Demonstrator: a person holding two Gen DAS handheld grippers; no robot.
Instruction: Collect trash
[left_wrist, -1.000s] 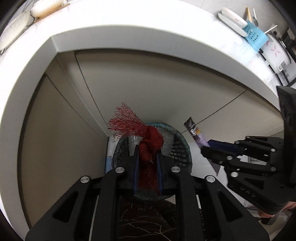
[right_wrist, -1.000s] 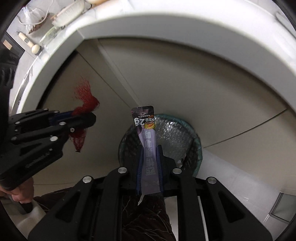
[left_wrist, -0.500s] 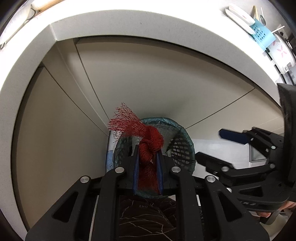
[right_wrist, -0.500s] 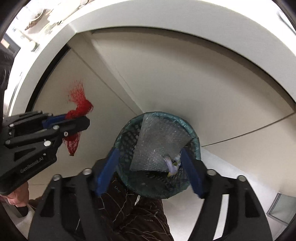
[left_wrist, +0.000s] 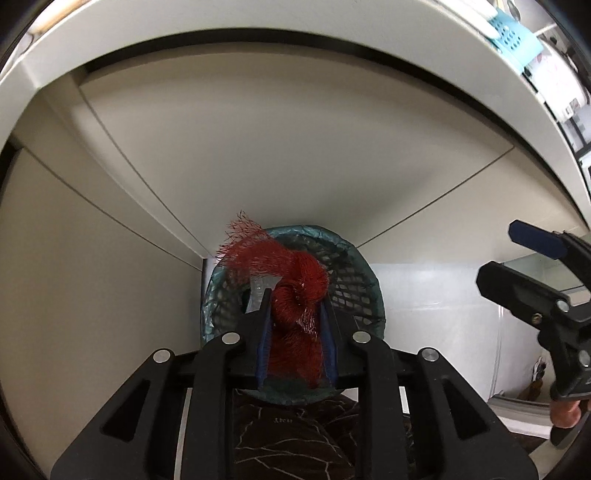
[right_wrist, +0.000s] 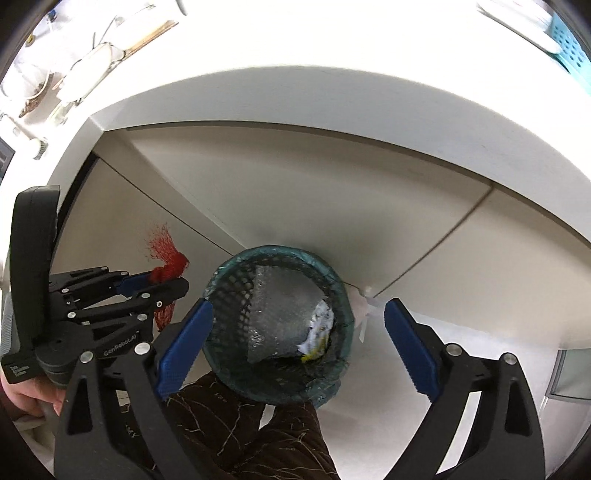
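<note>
Left tool (right_wrist: 173, 282), marked "GenRobot.AI", pinching red mesh netting (left_wrist: 291, 291) above the basket (right_wrist: 277, 325); right tool (right_wrist: 299, 325) spread wide.

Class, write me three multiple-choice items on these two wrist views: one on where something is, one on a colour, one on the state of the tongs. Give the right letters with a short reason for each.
1. Where does the crumpled wrapper lie?
A. inside the mesh bin
B. on the counter
C. in the right tongs

2. What colour is the netting that the left tongs hold?
A. green
B. red
C. white

3. How do the right tongs stand?
A. shut on a wrapper
B. shut on nothing
C. open and holding nothing

Answers:
1 A, the wrapper rests on the bubble wrap within the bin.
2 B, red mesh bunches between the left fingers.
3 C, the blue pads stand wide apart with only the bin seen between them.
</note>
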